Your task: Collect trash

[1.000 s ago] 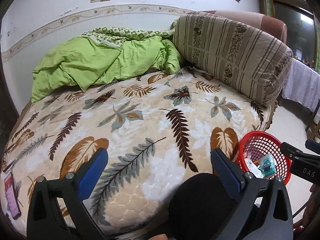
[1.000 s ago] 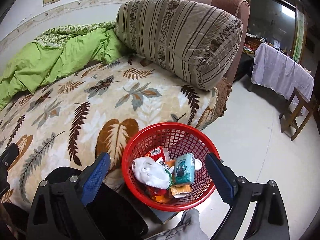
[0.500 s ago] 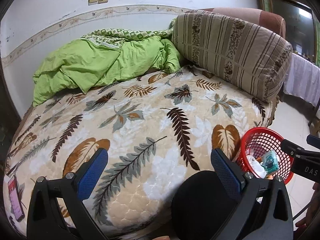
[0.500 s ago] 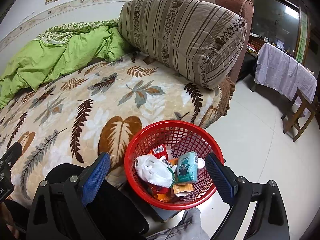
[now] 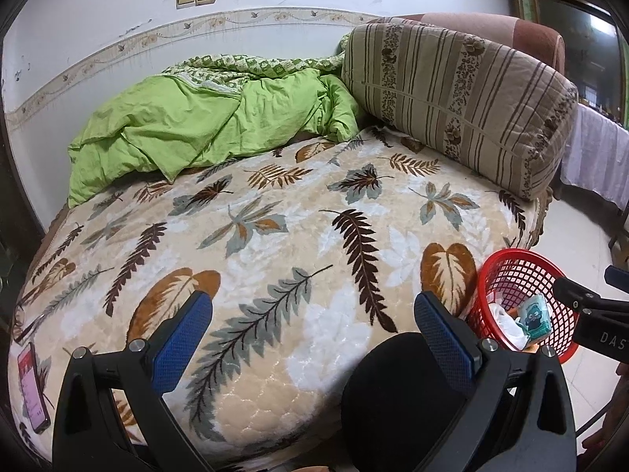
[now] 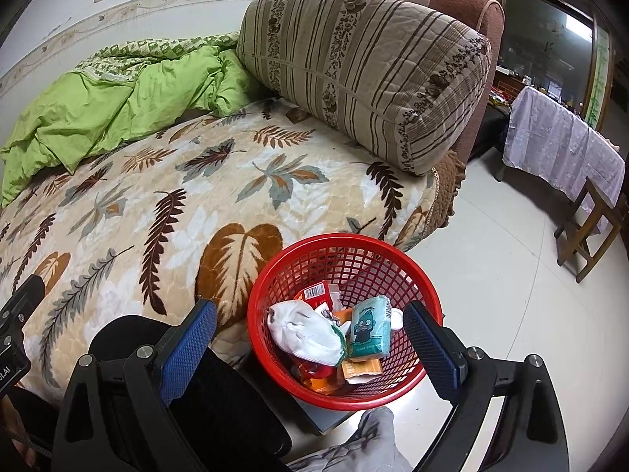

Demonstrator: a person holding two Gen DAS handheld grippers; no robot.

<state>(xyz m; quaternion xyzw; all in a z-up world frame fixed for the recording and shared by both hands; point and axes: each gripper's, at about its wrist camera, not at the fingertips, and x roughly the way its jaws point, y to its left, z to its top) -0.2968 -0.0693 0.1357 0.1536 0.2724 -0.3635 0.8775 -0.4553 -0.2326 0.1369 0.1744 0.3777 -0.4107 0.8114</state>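
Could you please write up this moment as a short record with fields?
setting: bed with a leaf-print blanket
basket: red mesh basket beside the bed, at its near corner
basket contents: white crumpled item, teal cartoon packet, red and orange wrappers
left gripper: open, empty, over the blanket
right gripper: open, empty, over the basket
bedding: green quilt, striped pillow
other: phone at the blanket's edge
trash on bed: none visible
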